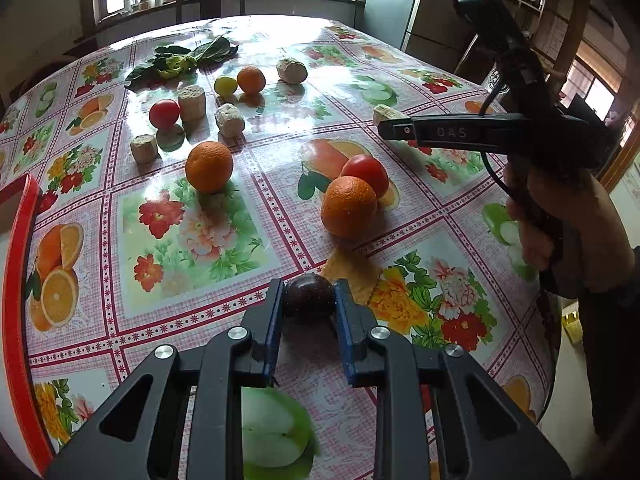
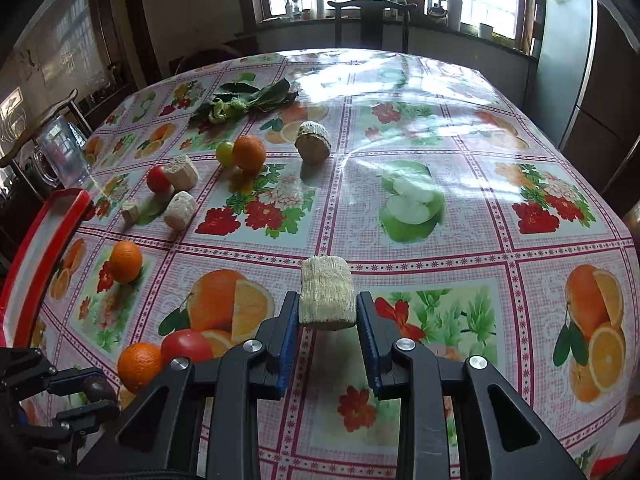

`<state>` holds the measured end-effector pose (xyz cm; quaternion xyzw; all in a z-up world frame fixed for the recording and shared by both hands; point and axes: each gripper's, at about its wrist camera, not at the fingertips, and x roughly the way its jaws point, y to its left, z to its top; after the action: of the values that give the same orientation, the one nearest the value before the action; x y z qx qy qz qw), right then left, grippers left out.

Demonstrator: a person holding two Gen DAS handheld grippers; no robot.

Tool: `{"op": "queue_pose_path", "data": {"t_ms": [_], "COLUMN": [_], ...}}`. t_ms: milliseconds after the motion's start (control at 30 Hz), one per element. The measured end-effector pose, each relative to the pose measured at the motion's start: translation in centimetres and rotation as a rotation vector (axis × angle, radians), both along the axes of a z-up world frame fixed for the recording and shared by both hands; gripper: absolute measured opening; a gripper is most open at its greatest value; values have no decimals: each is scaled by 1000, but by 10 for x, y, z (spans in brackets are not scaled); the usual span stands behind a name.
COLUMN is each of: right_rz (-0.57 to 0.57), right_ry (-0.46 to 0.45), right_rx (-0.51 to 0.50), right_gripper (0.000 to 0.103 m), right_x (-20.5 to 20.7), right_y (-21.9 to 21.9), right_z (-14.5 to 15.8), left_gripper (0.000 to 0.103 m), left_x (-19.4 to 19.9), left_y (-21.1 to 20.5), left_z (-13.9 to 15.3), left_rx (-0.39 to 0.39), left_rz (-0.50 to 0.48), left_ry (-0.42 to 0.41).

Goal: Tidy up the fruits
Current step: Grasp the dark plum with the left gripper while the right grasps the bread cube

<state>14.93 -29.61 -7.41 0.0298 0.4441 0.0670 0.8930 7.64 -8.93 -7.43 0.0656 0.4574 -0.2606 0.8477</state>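
My left gripper [image 1: 308,286] is shut on a small dark purple fruit [image 1: 307,300], low over the flowered tablecloth [image 1: 224,240]. In the right wrist view that gripper [image 2: 86,398] shows at the lower left with the dark fruit [image 2: 98,390] in it. My right gripper [image 2: 328,300] is shut on a pale fibrous chunk [image 2: 327,298], its pads pressing both sides. From the left wrist view the right gripper [image 1: 390,128] appears side-on at the right, held by a hand. Just ahead of the left gripper lie an orange [image 1: 349,207] and a tomato [image 1: 366,174].
A red-rimmed tray [image 1: 18,264] sits at the table's left edge, with a glass pitcher [image 2: 60,156] behind it. Further back lie another orange [image 1: 209,166], a tomato [image 1: 164,114], several pale chunks [image 1: 192,102], a yellow fruit [image 1: 225,85] and leafy greens [image 1: 180,60].
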Motion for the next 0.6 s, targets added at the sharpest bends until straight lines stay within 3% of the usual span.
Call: {"op": "queue_pose_path", "data": {"t_ms": [267, 600], "right_rz": [20, 122], "right_ry": [-40, -52], "right_rx": [76, 116], "right_gripper": [29, 29], "right_x": [-47, -79], "right_y": [9, 65], "right_z": [29, 49], "left_gripper": [22, 22], "left_x": [-14, -38], "left_y": [17, 71], "left_z": [5, 26], "left_rx": [-30, -67], "left_rz": [29, 116], "left_ry": [-1, -36]}}
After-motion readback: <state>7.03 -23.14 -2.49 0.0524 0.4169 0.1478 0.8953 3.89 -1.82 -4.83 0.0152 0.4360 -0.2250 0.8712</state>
